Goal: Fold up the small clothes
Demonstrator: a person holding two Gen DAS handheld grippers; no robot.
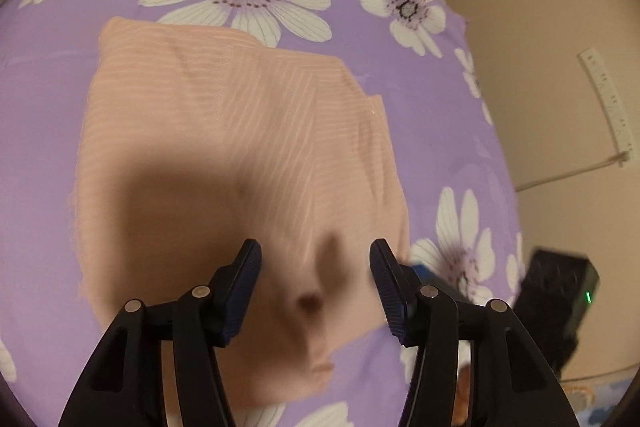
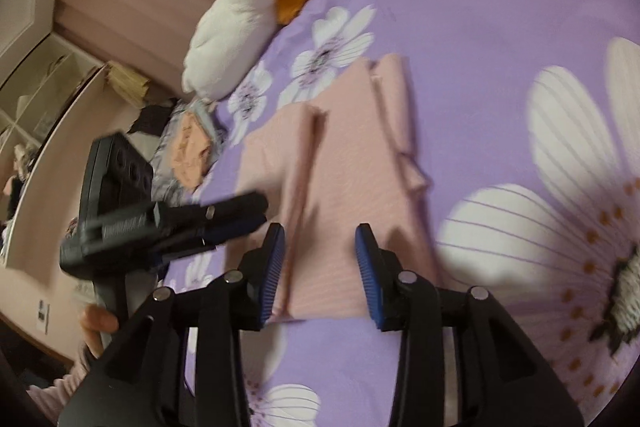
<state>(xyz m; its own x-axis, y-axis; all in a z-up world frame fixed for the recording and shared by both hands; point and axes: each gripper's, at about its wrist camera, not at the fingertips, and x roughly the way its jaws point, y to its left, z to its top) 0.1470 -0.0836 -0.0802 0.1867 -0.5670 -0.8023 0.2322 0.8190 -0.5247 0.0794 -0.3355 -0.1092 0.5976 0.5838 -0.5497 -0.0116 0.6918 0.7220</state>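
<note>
A pale pink, finely striped garment [image 1: 224,131] lies folded on the purple flowered bedsheet [image 1: 48,99]. In the left wrist view my left gripper [image 1: 316,263] hovers over the garment's near part, jaws apart, with cloth below them and nothing pinched. In the right wrist view the same garment [image 2: 352,163] shows folded layers and a raised crease. My right gripper [image 2: 321,247] stands open just above its near edge, the pads not pressing the cloth. The left gripper [image 2: 240,215] appears blurred at the garment's left side, held by a hand [image 2: 96,323].
A white and orange plush toy [image 2: 240,23] lies at the bed's far edge. A small orange garment [image 2: 190,151] rests on grey cloth beside the bed. A black device with a green light [image 1: 560,291] sits at the right, by the beige wall [image 1: 540,27].
</note>
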